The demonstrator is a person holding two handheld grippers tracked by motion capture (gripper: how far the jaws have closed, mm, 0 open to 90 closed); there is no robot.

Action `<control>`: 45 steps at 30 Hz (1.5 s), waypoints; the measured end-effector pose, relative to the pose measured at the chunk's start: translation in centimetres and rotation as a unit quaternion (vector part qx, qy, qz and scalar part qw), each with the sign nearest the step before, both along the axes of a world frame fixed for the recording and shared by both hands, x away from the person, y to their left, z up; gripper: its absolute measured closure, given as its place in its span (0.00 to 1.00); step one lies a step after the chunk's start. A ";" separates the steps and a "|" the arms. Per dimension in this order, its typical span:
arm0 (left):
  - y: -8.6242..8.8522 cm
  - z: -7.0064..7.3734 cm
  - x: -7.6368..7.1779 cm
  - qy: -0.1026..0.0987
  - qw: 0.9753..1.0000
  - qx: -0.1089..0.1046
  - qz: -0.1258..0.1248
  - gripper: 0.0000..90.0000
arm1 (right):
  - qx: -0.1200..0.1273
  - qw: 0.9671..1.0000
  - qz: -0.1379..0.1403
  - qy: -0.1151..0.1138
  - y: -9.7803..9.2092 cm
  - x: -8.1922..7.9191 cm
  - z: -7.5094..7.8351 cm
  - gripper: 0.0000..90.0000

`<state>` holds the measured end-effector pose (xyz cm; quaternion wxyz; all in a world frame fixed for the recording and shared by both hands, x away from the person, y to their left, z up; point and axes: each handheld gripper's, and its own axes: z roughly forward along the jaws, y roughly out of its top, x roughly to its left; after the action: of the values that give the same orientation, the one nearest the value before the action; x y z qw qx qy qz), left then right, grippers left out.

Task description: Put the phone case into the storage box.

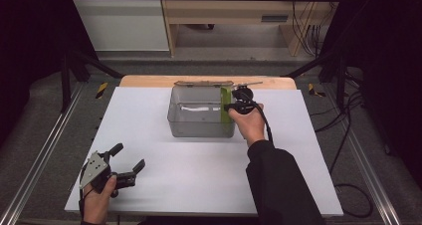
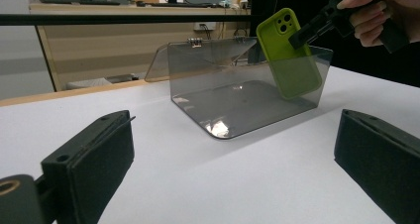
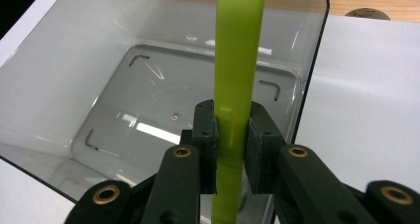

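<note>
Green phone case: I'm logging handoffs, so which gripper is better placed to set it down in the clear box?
Right. The right gripper already clamps the green phone case inside the clear box; the left gripper rests open near the table's front-left corner.

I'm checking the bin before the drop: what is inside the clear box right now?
The lower part of the green phone, held upright by the right claw, hangs inside the clear box. The box floor looks bare; the phone hides a narrow strip of it.

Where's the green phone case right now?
In the high view, the green phone case is clamped in the right gripper, lowered partway into the right end of the clear box.
</note>
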<state>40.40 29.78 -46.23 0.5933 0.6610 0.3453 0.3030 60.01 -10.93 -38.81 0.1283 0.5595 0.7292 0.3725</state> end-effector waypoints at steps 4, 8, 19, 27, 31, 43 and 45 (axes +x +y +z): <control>0.0 0.0 0.0 0.000 1.000 0.000 -0.001 0.02 | 0.002 1.000 -0.002 -0.002 0.0 0.0 0.0 0.86; -0.1 0.0 0.0 0.001 1.000 0.001 -0.001 0.02 | 0.001 1.000 -0.002 -0.005 0.1 0.1 -0.1 0.85; -0.1 0.0 0.0 0.002 1.000 0.002 -0.002 0.02 | 0.002 1.000 -0.004 -0.012 0.2 0.1 -0.2 0.85; -0.1 0.0 0.0 0.002 1.000 0.002 -0.002 0.02 | 0.001 1.000 -0.003 -0.015 0.3 0.1 -0.2 0.86; -0.2 0.0 0.0 0.002 1.000 0.003 -0.002 0.02 | 0.001 1.000 -0.001 -0.013 0.2 0.1 -0.1 0.86; -0.2 -0.1 0.0 0.002 1.000 0.004 -0.003 0.02 | 0.008 1.000 -0.007 -0.012 0.0 0.4 -0.3 0.85; -0.2 -0.1 0.0 0.003 1.000 0.004 -0.003 0.02 | 0.009 1.000 -0.008 -0.015 0.1 0.4 -0.3 0.85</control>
<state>40.44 29.58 -46.30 0.5905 0.6654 0.3435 0.3009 60.43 -10.88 -39.13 0.1376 0.5610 0.7189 0.3866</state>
